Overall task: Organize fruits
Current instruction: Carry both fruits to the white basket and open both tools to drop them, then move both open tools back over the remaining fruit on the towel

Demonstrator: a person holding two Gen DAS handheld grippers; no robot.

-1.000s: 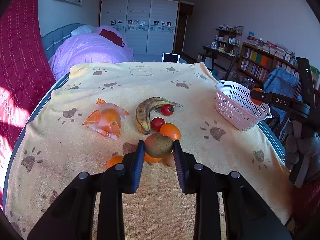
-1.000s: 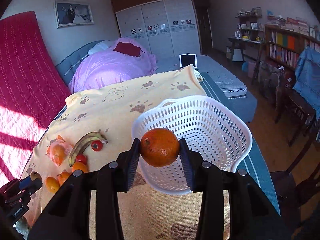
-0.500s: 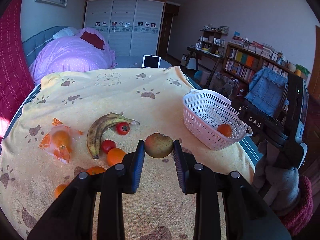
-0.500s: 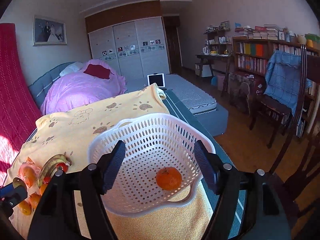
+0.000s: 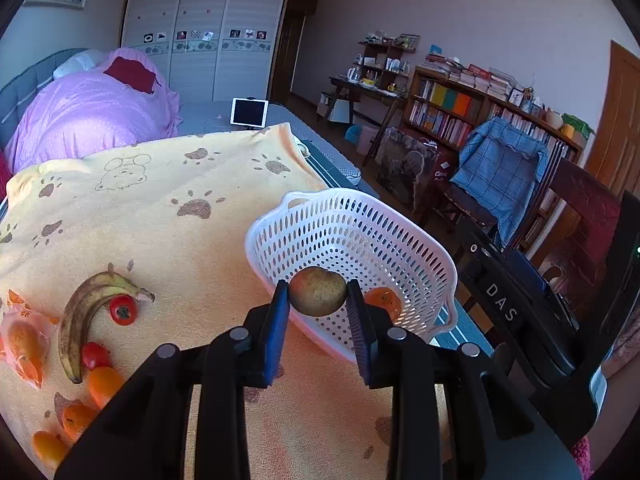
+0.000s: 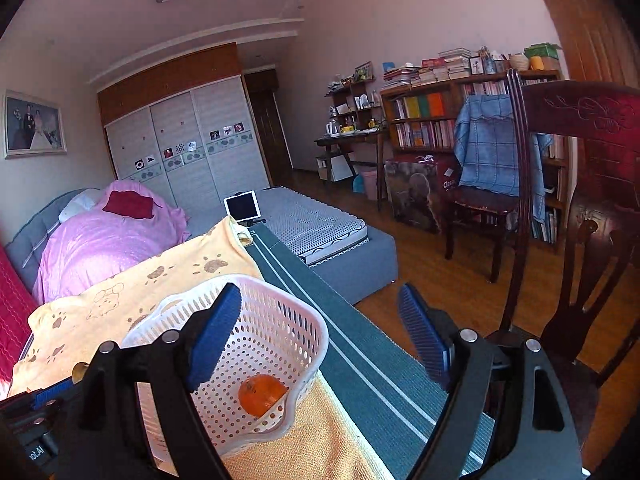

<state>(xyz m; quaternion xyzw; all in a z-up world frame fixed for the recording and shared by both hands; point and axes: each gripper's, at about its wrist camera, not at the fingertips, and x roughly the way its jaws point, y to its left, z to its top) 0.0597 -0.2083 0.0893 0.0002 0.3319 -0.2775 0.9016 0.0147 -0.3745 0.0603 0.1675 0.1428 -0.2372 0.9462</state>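
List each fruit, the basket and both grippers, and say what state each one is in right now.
left gripper: shut on the brown-green fruit.
brown-green fruit: held over the basket's near rim.
right gripper: jaws opening, nothing between them.
basket: upright on the cloth.
orange: lying in the basket.
bananas: lying on the cloth, outside the basket.

One basket [image 5: 420, 240], two tomatoes [image 5: 123, 310], one banana [image 5: 86, 304].

2 wrist fisheyes, close, angled down along jaws, sharing white basket [image 5: 416, 240] [image 6: 280, 312].
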